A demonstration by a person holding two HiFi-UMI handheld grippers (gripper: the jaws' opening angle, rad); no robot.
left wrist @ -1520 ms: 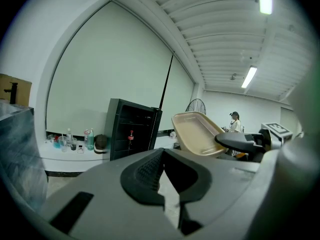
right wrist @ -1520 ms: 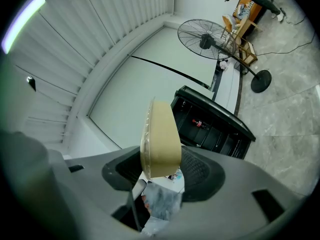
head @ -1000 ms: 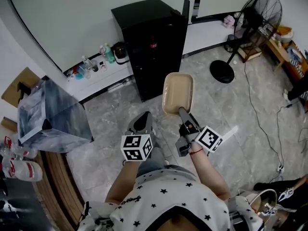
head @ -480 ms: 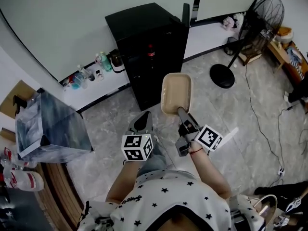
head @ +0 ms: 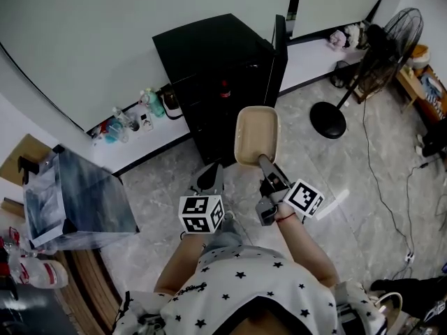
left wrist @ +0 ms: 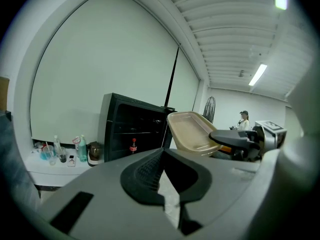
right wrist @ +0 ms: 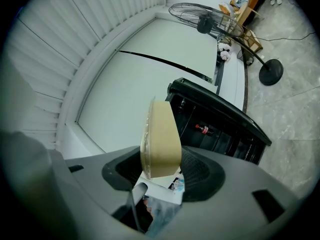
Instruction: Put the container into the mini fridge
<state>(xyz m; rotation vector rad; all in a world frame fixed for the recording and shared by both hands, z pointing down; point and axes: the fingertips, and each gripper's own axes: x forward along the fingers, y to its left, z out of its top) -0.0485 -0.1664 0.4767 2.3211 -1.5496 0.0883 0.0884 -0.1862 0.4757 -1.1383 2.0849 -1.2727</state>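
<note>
Our right gripper (head: 262, 160) grips the tan container (head: 257, 135) by its near edge, holding it aloft just short of the open mini fridge (head: 209, 54). Our left gripper (head: 208, 175), to its left, is closed and empty.

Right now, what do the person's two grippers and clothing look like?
The left gripper and the right gripper have grey bodies tapering to dark ridged pads. Each carries a white cube with black square markers: the left cube and the right cube. The person wears a white short-sleeved top dotted with dark stars and a thin red band on the right wrist.
</note>
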